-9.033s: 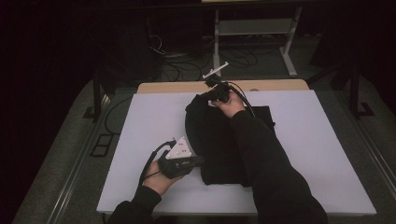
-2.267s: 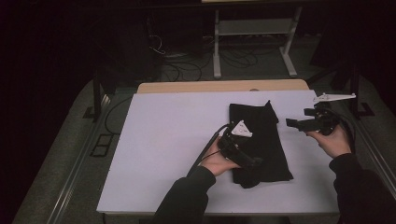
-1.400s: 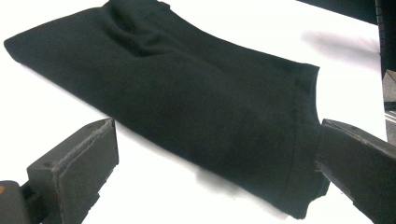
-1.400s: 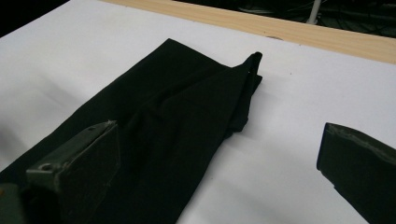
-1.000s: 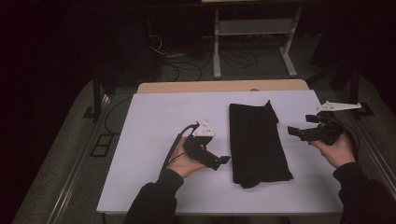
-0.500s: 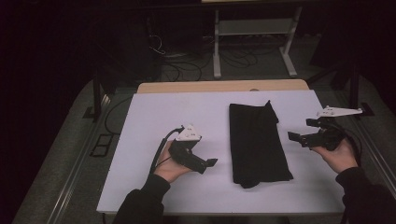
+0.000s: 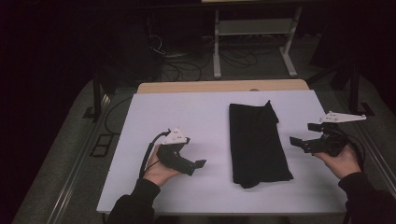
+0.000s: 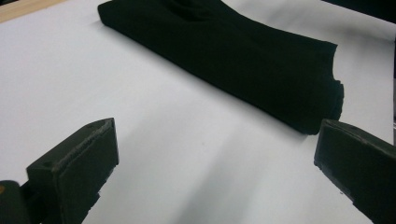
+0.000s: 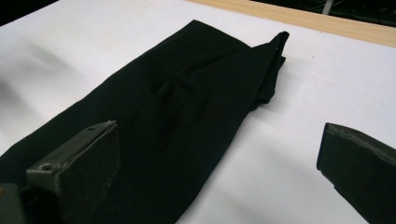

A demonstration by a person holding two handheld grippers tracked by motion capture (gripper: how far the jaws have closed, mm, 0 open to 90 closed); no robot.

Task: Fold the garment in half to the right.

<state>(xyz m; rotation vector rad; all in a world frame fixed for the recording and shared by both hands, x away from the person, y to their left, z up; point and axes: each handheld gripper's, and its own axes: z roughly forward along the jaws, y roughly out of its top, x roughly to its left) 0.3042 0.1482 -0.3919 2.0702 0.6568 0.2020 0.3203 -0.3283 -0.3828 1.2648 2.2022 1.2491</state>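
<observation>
A black cloth (image 7: 257, 140), folded into a long narrow strip, lies flat on the white table (image 7: 187, 112), right of centre. My left gripper (image 7: 198, 164) is held low over bare table to the cloth's left. It is open and empty, and its jaws point at the cloth. In the left gripper view the cloth (image 8: 243, 60) lies beyond the wide-apart jaws of the left gripper (image 8: 219, 182). My right gripper (image 7: 306, 135) hovers just right of the cloth, open and empty. The right gripper view looks past the right gripper (image 9: 219, 177) onto the cloth (image 9: 177, 116).
A wooden strip (image 7: 219, 86) runs along the table's far edge. Beyond it stand a metal frame (image 7: 252, 28) and loose cables (image 7: 168, 51) on the dark floor. Bare white table lies left of the cloth and along the near edge.
My left gripper has let go of the cloth and drawn back to the left onto bare table. The right gripper has barely shifted. The cloth lies still, folded narrow.
</observation>
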